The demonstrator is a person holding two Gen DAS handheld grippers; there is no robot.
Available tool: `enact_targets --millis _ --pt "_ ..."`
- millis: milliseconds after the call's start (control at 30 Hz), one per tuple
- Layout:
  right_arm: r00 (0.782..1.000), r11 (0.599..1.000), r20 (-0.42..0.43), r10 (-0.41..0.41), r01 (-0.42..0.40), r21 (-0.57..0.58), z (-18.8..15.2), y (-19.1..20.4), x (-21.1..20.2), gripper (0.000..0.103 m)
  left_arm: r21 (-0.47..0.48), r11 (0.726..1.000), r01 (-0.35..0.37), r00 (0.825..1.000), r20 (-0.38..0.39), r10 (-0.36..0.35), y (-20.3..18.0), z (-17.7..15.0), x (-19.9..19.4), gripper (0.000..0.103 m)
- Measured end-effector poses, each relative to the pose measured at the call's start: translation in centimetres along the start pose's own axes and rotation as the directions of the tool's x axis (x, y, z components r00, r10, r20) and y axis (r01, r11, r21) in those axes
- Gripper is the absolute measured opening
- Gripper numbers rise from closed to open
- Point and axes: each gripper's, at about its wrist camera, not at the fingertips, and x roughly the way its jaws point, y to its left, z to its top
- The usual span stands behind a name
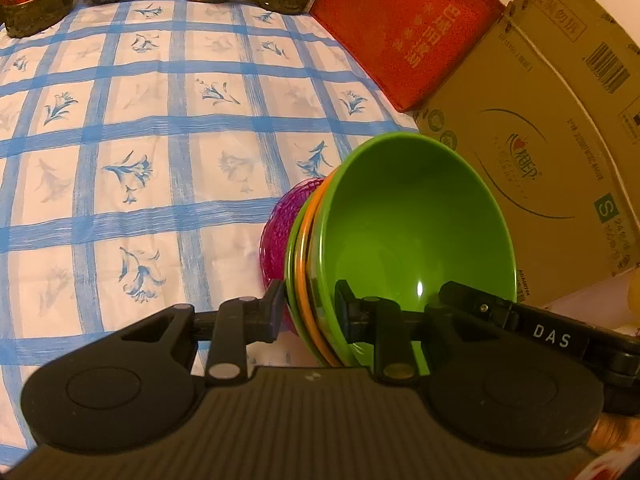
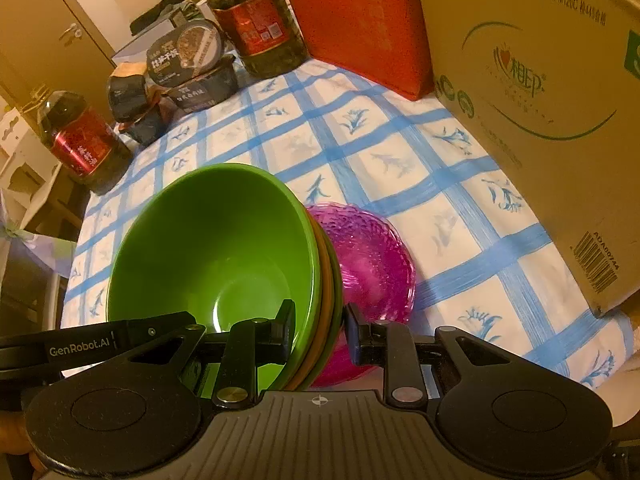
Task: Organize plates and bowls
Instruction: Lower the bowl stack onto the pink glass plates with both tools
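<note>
A table under a blue-checked floral cloth [image 1: 160,128] carries 2 oil bottles [image 2: 256,20], dark food tubs [image 2: 188,64], a red bag [image 1: 404,28] and a cardboard box [image 1: 552,152] from 11 to 3 o'clock. A cabinet door [image 2: 48,32] stands behind at 10 o'clock.

The nested bowl stack [image 1: 400,232], green over orange over green, tilts on edge against a purple glass bowl [image 2: 372,268]. The left gripper [image 1: 308,312] pinches the stack's rim, jaws narrowly parted. The right gripper [image 2: 320,332] clamps the same rim at 6 o'clock.
</note>
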Motion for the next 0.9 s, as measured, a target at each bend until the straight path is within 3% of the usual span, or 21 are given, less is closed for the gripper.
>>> enact_targets --millis 900 --pt "0.997 0.996 -0.076 -0.004 0.010 0.087 2.1 -4.4 4.8 0.026 0.015 0.999 -0.047 0.995 -0.084 0.048 -1.2 2.3 6.1 0.024"
